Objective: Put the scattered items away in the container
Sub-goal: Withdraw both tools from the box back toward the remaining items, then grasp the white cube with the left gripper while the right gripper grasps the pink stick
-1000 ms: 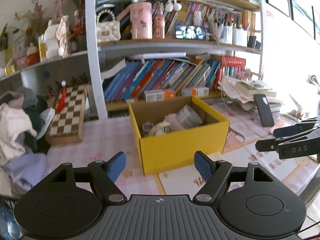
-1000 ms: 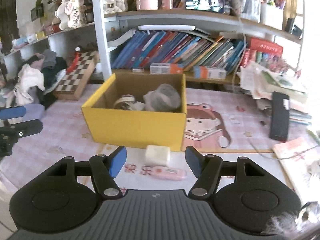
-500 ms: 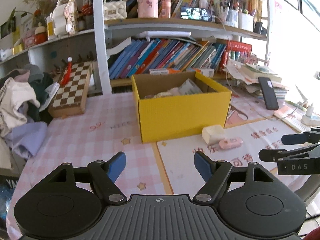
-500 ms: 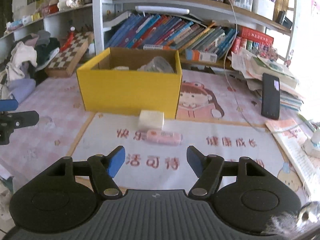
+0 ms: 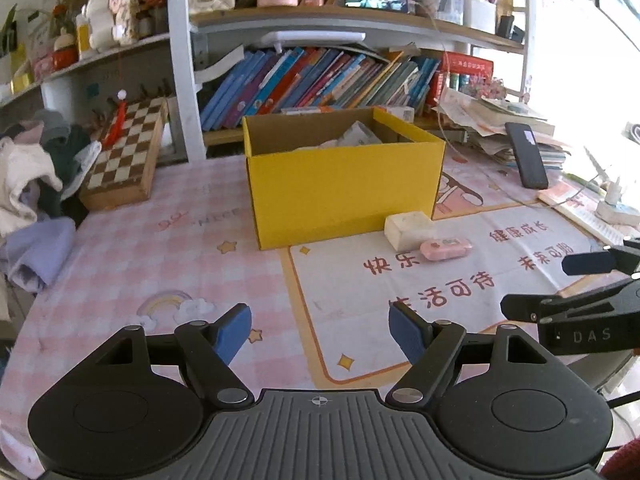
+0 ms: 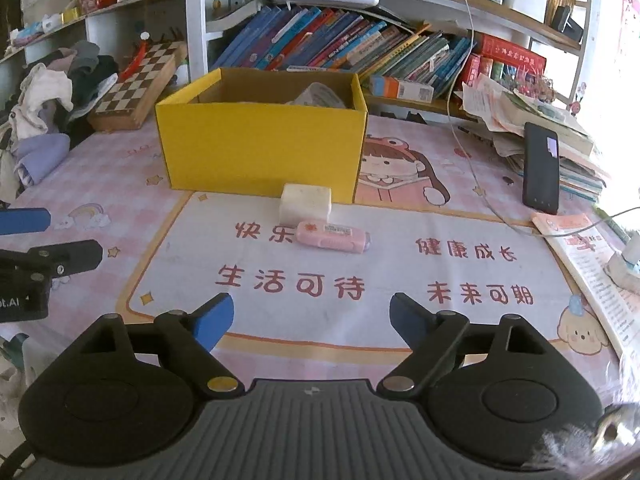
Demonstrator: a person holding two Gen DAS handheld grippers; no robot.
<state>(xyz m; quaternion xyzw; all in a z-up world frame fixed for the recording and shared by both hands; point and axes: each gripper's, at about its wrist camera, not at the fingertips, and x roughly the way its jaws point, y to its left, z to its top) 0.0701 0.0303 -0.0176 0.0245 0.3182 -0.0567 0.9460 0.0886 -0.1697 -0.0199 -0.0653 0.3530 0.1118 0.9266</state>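
Observation:
A yellow cardboard box [image 5: 344, 188] [image 6: 260, 148] stands on the pink table mat with several items inside, mostly hidden by its walls. A white block [image 5: 408, 226] [image 6: 306, 202] lies against the box's front right corner. A pink case [image 5: 446, 248] [image 6: 332, 237] lies just in front of the block. My left gripper [image 5: 320, 332] is open and empty, low over the mat, well short of the box. My right gripper [image 6: 312, 316] is open and empty, in front of the pink case. Each gripper shows in the other's view, the right [image 5: 576, 284] and the left [image 6: 36, 240].
A chessboard [image 5: 124, 156] and a clothes pile [image 5: 32, 176] lie at the left. A black phone [image 6: 540, 168] leans on stacked papers at the right, with a cable [image 6: 480, 184] across the mat. A bookshelf [image 5: 320, 80] stands behind the box.
Both grippers have pulled back from the box and dropped lower. The white block and pink case now show in front of the box. Both grippers stay open.

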